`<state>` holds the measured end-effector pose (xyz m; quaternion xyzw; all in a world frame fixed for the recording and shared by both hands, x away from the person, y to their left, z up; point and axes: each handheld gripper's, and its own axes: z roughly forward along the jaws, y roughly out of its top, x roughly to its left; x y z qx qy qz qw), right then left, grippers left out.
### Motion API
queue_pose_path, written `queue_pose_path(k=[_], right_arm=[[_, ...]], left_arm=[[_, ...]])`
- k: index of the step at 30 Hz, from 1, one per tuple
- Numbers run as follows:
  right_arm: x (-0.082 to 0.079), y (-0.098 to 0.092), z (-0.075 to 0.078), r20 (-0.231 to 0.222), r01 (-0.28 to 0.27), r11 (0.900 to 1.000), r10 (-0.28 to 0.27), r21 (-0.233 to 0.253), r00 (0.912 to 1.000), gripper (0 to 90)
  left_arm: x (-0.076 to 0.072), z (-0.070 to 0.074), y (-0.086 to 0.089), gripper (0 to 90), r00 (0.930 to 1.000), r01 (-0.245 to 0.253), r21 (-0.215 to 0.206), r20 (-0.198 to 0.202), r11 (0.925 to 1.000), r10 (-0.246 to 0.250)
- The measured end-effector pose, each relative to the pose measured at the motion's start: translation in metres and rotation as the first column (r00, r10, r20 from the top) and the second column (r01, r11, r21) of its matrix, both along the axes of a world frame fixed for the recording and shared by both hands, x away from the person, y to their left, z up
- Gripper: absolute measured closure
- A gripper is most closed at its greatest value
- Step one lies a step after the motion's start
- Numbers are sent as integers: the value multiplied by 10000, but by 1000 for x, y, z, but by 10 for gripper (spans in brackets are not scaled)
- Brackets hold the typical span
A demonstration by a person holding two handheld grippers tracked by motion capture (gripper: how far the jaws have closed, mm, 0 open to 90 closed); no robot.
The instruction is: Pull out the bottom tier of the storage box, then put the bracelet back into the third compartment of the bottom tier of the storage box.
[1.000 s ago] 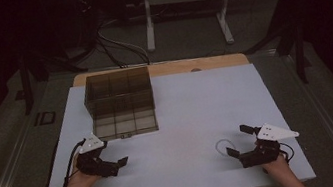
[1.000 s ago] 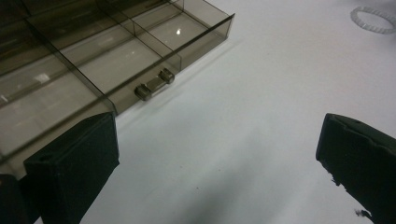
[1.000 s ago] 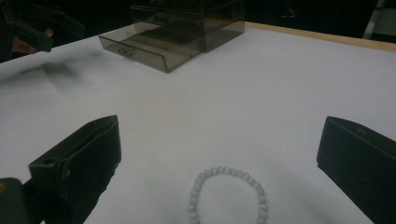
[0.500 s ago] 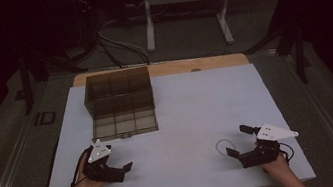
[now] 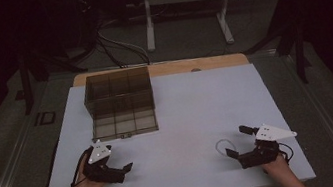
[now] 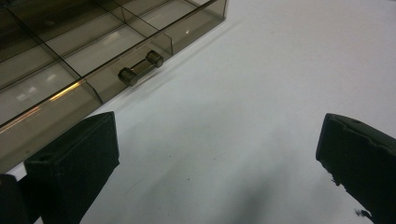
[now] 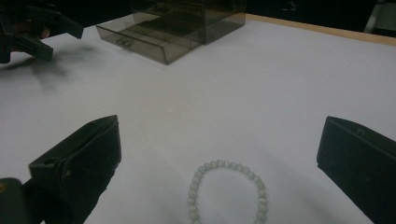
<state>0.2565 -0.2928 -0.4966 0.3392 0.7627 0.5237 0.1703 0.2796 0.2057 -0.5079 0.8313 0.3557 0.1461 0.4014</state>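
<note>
Since a second ago the left hand-held gripper point(image 5: 127, 169) has slid back from the box toward the near edge of the worktop point(image 5: 198, 114) and turned its jaws to point right; the right hand-held gripper point(image 5: 237, 142) has stayed put near the near right corner. Both stand with their blocky matte black jaws spread wide and nothing between them. Each carries a flat, pale grey three-cornered plate on top.

A bracelet point(image 7: 226, 191) of small, round, milky white beads strung in a ring lies flat on the smooth, matte white worktop, just in front of the right jaws. Toward the far left corner stands a drawer box point(image 5: 120, 103) of smoky, glossy see-through plastic, square-cornered, its lowest drawer point(image 6: 70, 70) pulled out and split by thin walls into compartments. On the drawer's front sits a small bar handle point(image 6: 140, 67), a clear rod between two dark round caps. No lettering can be read anywhere.
</note>
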Motion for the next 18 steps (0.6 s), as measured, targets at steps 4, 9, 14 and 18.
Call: queue_pose_path(k=[4, 9, 14, 18], right_arm=[[-1, 1, 1, -18, -18, 10000, 18, -27, 10000, 0], [-3, 2, 5, 11, -34, 10000, 34, 47, 10000, 0], [-5, 4, 15, 83, 109, 9999, -108, -63, 9999, 0], [-6, 7, 26, 188, 186, 9997, -184, -127, 9997, 0]], left_arm=[[0, -1, 0, 7, 10000, 4, -68, -38, 10000, -4], [-1, -1, 0, 7, 10000, 65, -121, -16, 9999, -65], [-2, 0, 1, 7, 10000, 50, -131, 27, 9999, -49], [-2, 0, 1, 7, 10000, 32, -182, -12, 9998, -32]])
